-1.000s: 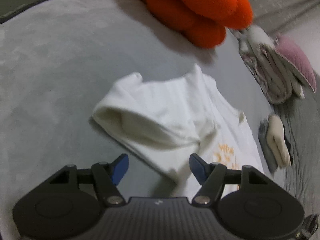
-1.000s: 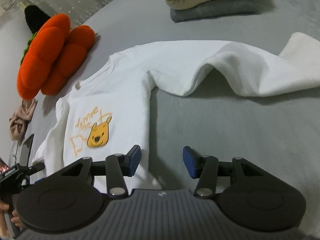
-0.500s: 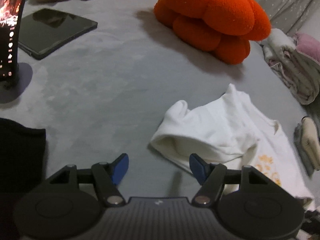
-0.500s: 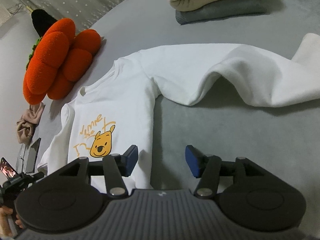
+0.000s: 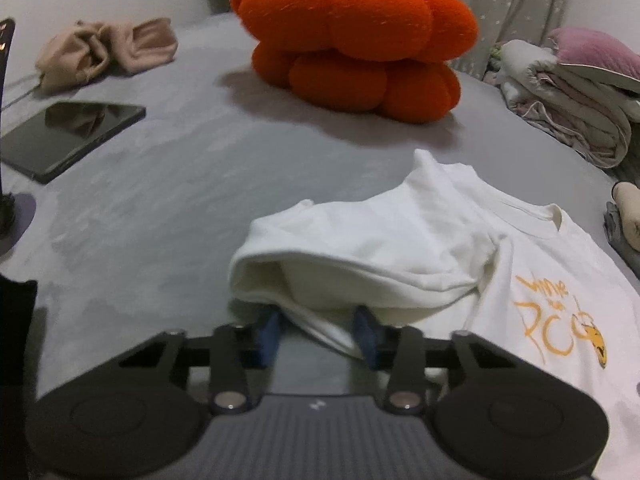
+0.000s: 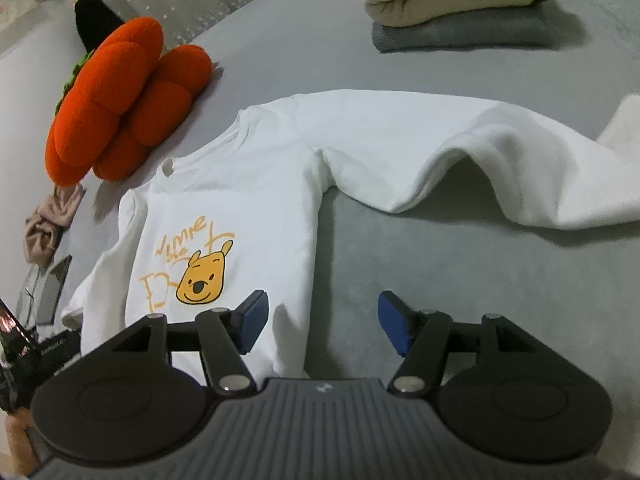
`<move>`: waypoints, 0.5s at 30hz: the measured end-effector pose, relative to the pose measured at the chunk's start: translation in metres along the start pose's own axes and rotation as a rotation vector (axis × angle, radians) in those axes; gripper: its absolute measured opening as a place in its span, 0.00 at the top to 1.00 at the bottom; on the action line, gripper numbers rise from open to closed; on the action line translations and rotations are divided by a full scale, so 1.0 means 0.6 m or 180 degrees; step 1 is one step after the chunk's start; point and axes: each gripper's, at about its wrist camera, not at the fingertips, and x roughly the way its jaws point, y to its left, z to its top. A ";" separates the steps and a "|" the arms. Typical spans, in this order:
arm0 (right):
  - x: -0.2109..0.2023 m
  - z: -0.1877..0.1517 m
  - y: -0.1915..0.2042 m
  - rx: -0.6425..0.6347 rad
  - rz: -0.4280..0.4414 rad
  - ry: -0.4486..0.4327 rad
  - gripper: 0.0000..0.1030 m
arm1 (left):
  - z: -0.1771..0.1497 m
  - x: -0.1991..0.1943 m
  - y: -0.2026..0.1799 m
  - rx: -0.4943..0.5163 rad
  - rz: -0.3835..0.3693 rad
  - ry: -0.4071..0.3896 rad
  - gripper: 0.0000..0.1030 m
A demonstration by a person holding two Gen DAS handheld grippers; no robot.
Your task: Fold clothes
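Two grippers in view over grey bed (image 6: 460, 280). White sweatshirt (image 6: 248, 216) lay face-up on bed, bear print showing, near orange pumpkin cushion (image 5: 352, 36). Left gripper (image 5: 316, 330) had come fwd onto bunched left sleeve cuff (image 5: 320, 276); a sec earlier cuff lay ahead of jaws, apart. Jaws were wide then, now closing w/ cuff fabric between blue pads; firm pinch not yet confirmed. Judgement: sleeve grab under way, first fold of sleeve across body likely next. Right gripper (image 6: 322, 322) hung over sweatshirt's side edge, jaws opening, wider than before, nothing held; edge lay below left pad. Right sleeve (image 6: 500, 168) was spread out, humped, unfolded. View of cushion and tablet (image 5: 68, 136) had shifted since earlier frame.
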 end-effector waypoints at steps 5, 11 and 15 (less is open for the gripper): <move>0.002 -0.001 0.008 -0.0164 -0.0042 0.0008 0.37 | 0.010 -0.001 -0.002 0.0031 0.0129 -0.0046 0.96; 0.001 0.003 0.003 -0.0137 -0.0020 0.0018 0.37 | 0.043 -0.022 -0.006 0.0162 0.0431 -0.0312 0.97; -0.001 0.005 -0.001 -0.0061 -0.0005 0.0004 0.37 | 0.075 -0.031 -0.003 0.0301 0.0672 -0.0528 0.97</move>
